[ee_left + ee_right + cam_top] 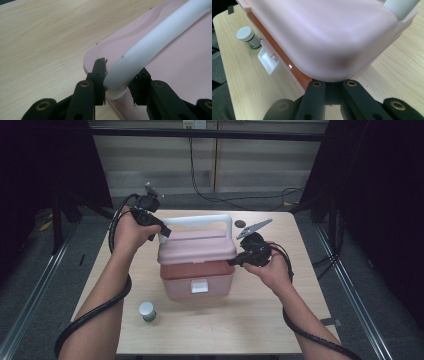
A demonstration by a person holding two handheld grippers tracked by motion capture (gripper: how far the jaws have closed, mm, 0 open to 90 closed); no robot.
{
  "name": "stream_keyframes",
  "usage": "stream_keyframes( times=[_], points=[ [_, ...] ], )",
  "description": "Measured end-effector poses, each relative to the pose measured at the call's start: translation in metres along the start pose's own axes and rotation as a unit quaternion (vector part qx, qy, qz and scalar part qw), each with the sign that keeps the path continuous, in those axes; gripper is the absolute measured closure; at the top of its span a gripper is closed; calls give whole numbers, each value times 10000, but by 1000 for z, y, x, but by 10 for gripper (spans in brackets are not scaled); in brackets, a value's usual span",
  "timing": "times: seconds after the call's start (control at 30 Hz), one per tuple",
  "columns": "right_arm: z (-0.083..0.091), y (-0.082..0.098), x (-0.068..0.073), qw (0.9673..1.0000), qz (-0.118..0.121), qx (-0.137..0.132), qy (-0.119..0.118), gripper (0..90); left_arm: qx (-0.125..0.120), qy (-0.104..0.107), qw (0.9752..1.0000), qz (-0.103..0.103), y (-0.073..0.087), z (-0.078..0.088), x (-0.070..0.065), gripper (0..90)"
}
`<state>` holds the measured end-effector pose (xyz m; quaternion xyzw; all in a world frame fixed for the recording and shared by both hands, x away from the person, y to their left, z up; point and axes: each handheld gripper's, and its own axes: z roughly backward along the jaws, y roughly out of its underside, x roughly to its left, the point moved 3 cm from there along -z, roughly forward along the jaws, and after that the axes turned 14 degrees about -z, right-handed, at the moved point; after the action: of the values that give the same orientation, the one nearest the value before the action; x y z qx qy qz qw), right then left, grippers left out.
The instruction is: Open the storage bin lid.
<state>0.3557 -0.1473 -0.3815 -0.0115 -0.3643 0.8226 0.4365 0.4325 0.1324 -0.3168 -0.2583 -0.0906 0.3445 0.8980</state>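
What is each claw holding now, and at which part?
The left claw grips the white handle of the pink box at its end. The right claw, shut, holds nothing.

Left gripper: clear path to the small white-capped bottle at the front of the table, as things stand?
Probably not yet. The left gripper is clamped on the white handle of the pink plastic box. The white-capped bottle stands apart in front of the box with bare table around it, so once released the way looks free.

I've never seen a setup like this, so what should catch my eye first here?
The pink box in the middle of the table, with its white handle. The left gripper clamps that handle's end, while the right gripper meets the box's right corner, jaws shut. A small white-capped bottle stands in front.
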Motion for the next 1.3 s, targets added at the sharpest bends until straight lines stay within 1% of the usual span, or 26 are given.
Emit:
stream_keyframes(
  times=[0.1, 0.13, 0.17, 0.2, 0.23, 0.27, 0.3, 0.37, 0.4, 0.47, 0.5, 0.6, 0.67, 0.77, 0.87, 0.93, 0.97, 1.0, 1.17, 1.23, 1.3],
  points=[
    [0, 0, 1, 10000, -8, -32, -15, 900, -65, -13, 10000, -33, 1, 0, 1, 683],
    [0, -1, 1, 10000, -6, -40, -4, 900, -118, -56, 9999, 2, 1, 0, 1, 677],
    [0, -1, 1, 10000, -2, -48, 6, 900, -162, -111, 9998, -37, 2, 1, 2, 660],
    [0, 0, 1, 10000, -8, -28, 12, 900, -174, -150, 9997, -29, 2, 2, 2, 641],
    [0, 0, 0, 10000, -8, -17, 25, 900, -167, -170, 9997, -19, 3, 2, 3, 604],
    [0, 0, 0, 10000, -10, -20, 25, 900, -220, -232, 9995, 38, 4, 3, 4, 584],
    [0, 0, 1, 10000, -9, -17, 17, 900, -250, -249, 9994, 33, 5, 5, 6, 557],
    [0, 0, 1, 10000, -11, -38, 20, 900, -196, -309, 9993, 25, 8, 6, 7, 533],
    [0, 0, 1, 10000, -3, -37, 19, 900, -211, -324, 9992, 31, 10, 7, 8, 514],
    [1, -1, 1, 10000, 14, -42, 68, 900, -283, -298, 9991, 120, 13, 8, 10, 488],
    [1, -1, 1, 10000, 17, -52, 27, 900, -293, -312, 9990, 106, 14, 9, 11, 472],
    [2, -2, 2, 10000, 20, -50, 66, 900, -256, -302, 9991, 127, 20, 12, 13, 447],
    [3, -3, 3, 9999, 41, -24, 106, 900, -237, -293, 9992, 103, 23, 14, 14, 447],
    [3, -4, 3, 9999, 46, -18, 130, 900, -219, -311, 9992, 128, 29, 18, 16, 447],
    [4, -5, 4, 9999, 50, -47, 121, 900, -195, -334, 9991, 166, 37, 21, 19, 448],
    [5, -6, 4, 9999, 10, -72, 115, 900, -184, -369, 9990, 188, 43, 22, 22, 450],
    [5, -6, 4, 9999, 2, -89, 119, 900, -147, -373, 9991, 155, 46, 22, 23, 451],
    [5, -7, 4, 9999, 7, -110, 118, 900, -131, -374, 9991, 177, 49, 22, 23, 451],
    [7, -9, 4, 9998, -14, -116, 133, 900, -32, -277, 9995, 146, 62, 14, 25, 452],
    [8, -10, 4, 9998, -2, -117, 154, 900, -37, -237, 9996, 178, 65, 10, 25, 451],
    [9, -12, 5, 9998, -33, -168, 127, 900, -4, -214, 9997, 146, 67, 8, 25, 450]
  ],
)
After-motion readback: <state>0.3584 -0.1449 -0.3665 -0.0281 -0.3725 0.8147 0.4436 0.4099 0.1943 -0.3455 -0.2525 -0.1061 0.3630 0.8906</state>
